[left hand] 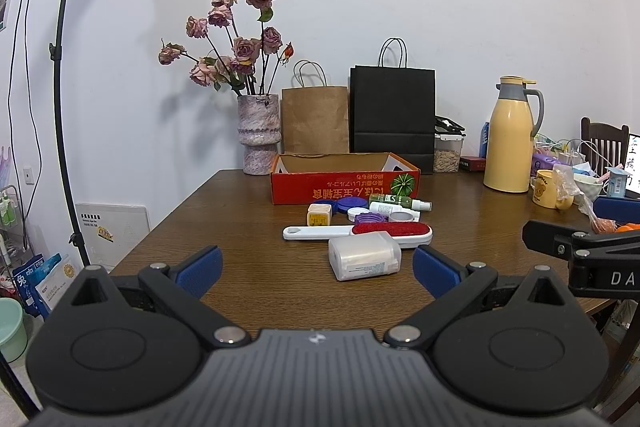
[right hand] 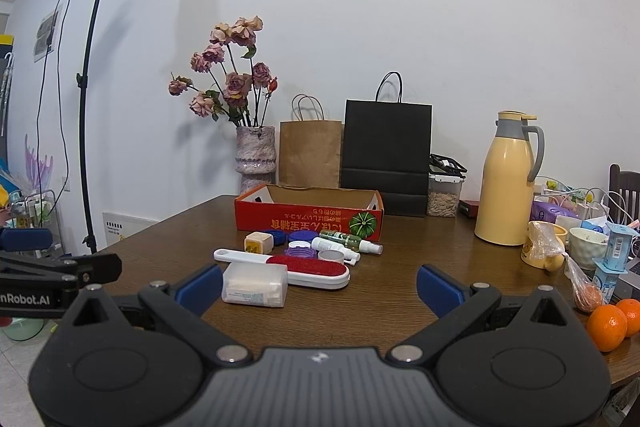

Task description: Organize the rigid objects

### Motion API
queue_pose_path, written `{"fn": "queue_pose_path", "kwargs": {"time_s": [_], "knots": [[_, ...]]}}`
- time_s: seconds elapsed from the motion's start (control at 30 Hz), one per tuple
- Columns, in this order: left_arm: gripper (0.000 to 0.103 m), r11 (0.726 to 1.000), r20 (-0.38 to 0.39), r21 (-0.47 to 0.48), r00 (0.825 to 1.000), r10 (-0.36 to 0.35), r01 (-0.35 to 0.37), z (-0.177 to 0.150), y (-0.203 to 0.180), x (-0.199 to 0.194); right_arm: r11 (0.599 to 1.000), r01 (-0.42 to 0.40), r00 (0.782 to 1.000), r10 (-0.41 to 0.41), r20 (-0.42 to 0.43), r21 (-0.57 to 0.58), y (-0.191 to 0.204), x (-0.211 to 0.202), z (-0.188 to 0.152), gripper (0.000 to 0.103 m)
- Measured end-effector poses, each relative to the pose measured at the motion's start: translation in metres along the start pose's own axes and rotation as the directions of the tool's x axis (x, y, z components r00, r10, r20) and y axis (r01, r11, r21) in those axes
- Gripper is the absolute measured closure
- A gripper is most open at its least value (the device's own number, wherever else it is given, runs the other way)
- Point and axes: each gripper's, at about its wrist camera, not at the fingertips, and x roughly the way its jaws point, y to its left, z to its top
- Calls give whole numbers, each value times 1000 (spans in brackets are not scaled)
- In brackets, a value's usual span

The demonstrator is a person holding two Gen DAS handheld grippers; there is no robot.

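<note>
A red cardboard box [left hand: 344, 187] [right hand: 308, 219] with an open top stands mid-table. In front of it lie a white lint brush with a red pad [left hand: 360, 230] [right hand: 296, 265], a frosted plastic case [left hand: 364, 255] [right hand: 255, 285], a small yellow cube box [left hand: 319, 217] [right hand: 258, 242], two spray bottles [left hand: 396, 203] [right hand: 344, 241] and several blue, purple and white lids [left hand: 370, 217] [right hand: 298, 251]. My left gripper [left hand: 318, 269] is open, a little short of the frosted case. My right gripper [right hand: 319, 285] is open too, with the case near its left finger [right hand: 199, 287].
A wooden table [left hand: 248, 235] carries a vase of dried roses [left hand: 258, 135], a brown bag [left hand: 315, 119], a black bag [left hand: 392, 115] and a yellow thermos [left hand: 512, 139]. Mugs, packets and oranges [right hand: 608, 325] crowd the right edge. A lamp stand [left hand: 60, 87] rises at left.
</note>
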Motion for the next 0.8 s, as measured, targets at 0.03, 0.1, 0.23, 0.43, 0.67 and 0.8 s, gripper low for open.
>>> {"fn": "queue_pose_path", "kwargs": {"time_s": [0.03,0.1,0.23,0.43,0.67,0.8], "knots": [[0,1000,0,0,1000,0,0,0,0,0,1000,0,1000,0,0,0,0,0,0,0],[0,1000,0,0,1000,0,0,0,0,0,1000,0,1000,0,0,0,0,0,0,0],[0,1000,1,0,1000,0,0,0,0,0,1000,0,1000,0,0,0,0,0,0,0],[0,1000,0,-2,1000,0,0,0,0,0,1000,0,1000,0,0,-1,0,0,0,0],[0,1000,-16,-13,1000,-3,3,2,-2,6,1000,8,1000,-9,-12,-8,-3,4,3,0],[0,1000,-24,-14,1000,-6,6,4,-5,11,1000,14,1000,-14,-14,-10,-7,8,6,0]]}}
